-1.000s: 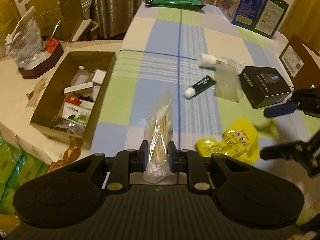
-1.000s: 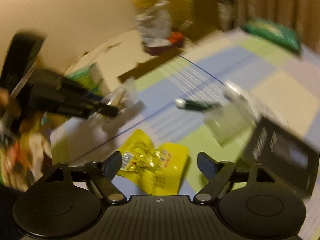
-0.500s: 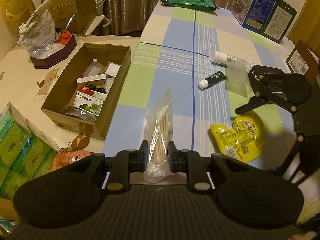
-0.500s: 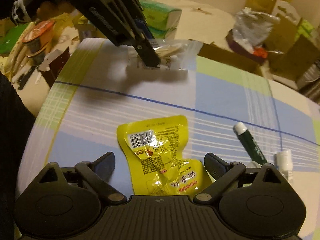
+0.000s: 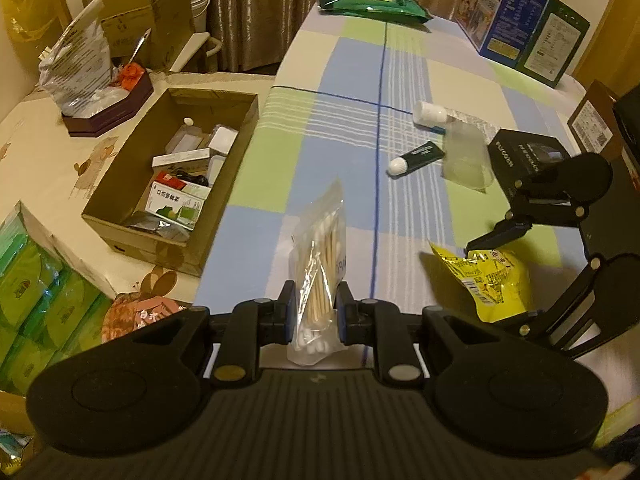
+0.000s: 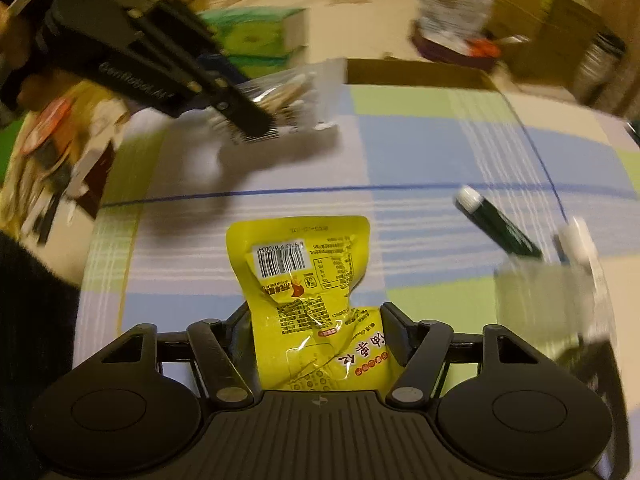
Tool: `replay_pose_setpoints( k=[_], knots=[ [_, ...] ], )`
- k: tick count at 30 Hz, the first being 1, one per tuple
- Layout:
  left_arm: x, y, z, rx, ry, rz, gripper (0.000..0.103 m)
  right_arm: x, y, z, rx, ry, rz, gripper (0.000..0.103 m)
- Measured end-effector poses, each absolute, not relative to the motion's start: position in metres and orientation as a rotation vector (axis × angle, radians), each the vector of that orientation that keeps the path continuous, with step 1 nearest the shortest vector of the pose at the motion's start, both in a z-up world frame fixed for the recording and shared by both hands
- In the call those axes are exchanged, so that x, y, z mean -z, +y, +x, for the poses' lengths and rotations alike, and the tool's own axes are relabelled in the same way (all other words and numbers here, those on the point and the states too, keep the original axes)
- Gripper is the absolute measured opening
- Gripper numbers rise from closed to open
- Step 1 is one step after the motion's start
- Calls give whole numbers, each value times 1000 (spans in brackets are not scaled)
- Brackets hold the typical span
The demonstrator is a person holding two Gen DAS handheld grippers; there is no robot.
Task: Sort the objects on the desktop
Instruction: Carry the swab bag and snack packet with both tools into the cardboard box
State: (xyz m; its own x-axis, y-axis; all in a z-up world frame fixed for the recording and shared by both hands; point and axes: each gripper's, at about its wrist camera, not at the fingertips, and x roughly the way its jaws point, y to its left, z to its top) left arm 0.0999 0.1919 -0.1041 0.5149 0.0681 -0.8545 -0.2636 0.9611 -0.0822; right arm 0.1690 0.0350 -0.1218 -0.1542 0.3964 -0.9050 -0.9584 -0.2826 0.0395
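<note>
Clear cotton-swab bag (image 5: 320,264) held upright; crumpled yellow snack pouch (image 6: 308,280), apparently still on the checked cloth.

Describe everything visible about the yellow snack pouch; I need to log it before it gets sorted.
The yellow snack pouch is a glossy, crinkled foil-like packet with a white barcode label, small printed text and red characters. It lies on the checked tablecloth, pinched narrow at its middle. The right claw straddles its near end, and its jaws have just been closing, with both fingers at the pouch's sides. In the left wrist view one edge lifts off the cloth.
</note>
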Motion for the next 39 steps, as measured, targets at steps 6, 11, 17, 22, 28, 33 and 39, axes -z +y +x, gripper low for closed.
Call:
replay_pose_setpoints(
  k=[6, 11, 17, 22, 28, 33, 39],
  knots=[
    [104, 179, 110, -176, 1017, -193, 16, 115, 19, 176, -1546, 883, -941, 61],
    [102, 164, 121, -139, 1014, -170, 16, 108, -3, 189, -1480, 933, -866, 61],
    [98, 144, 133, -92, 1011, -143, 16, 96, -32, 198, -1416, 939, -800, 61],
    [93, 121, 141, -49, 1003, -120, 16, 87, -55, 206, -1361, 936, -744, 61],
    [85, 90, 148, 7, 992, -90, 16, 70, -95, 219, -1293, 934, -652, 61],
    [78, 60, 156, 52, 982, -56, 16, 53, -134, 229, -1238, 925, -575, 61],
    [68, 24, 164, 107, 962, -21, 16, 29, -186, 242, -1167, 907, -481, 61]
  ],
)
